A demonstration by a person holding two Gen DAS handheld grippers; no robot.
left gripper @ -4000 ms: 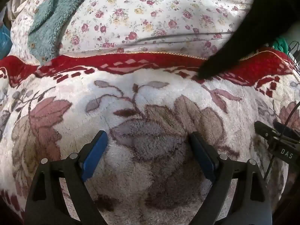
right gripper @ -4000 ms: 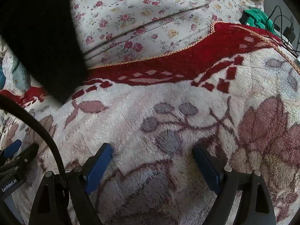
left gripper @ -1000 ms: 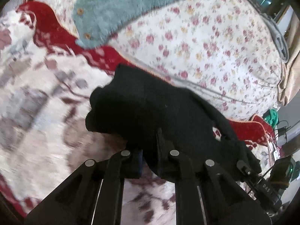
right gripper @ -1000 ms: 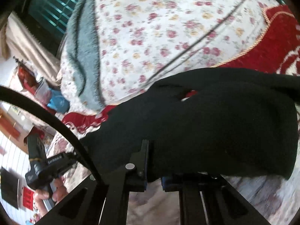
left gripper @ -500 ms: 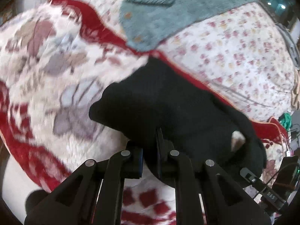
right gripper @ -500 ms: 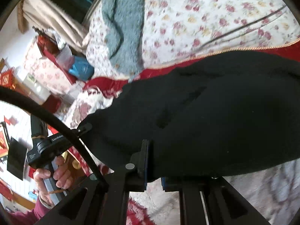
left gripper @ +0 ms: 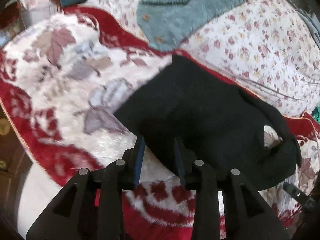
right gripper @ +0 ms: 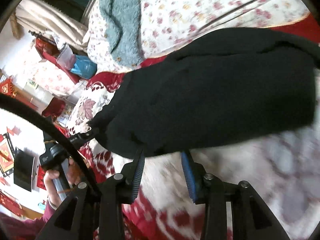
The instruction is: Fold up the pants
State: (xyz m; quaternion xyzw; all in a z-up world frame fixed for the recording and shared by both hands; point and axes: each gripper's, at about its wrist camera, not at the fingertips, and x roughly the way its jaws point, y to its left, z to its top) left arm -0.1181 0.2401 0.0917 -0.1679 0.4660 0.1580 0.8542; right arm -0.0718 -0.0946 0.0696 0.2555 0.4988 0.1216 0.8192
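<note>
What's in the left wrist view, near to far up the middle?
left gripper, jaws parted → black pants → red blanket border → teal fleece garment

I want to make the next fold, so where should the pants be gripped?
Probably the near edge of the pants, which lies at the tips of both open grippers: left gripper, right gripper. Come in low from the near side, along the blanket, one finger sliding under the hem. The far edge lies farther off.
</note>
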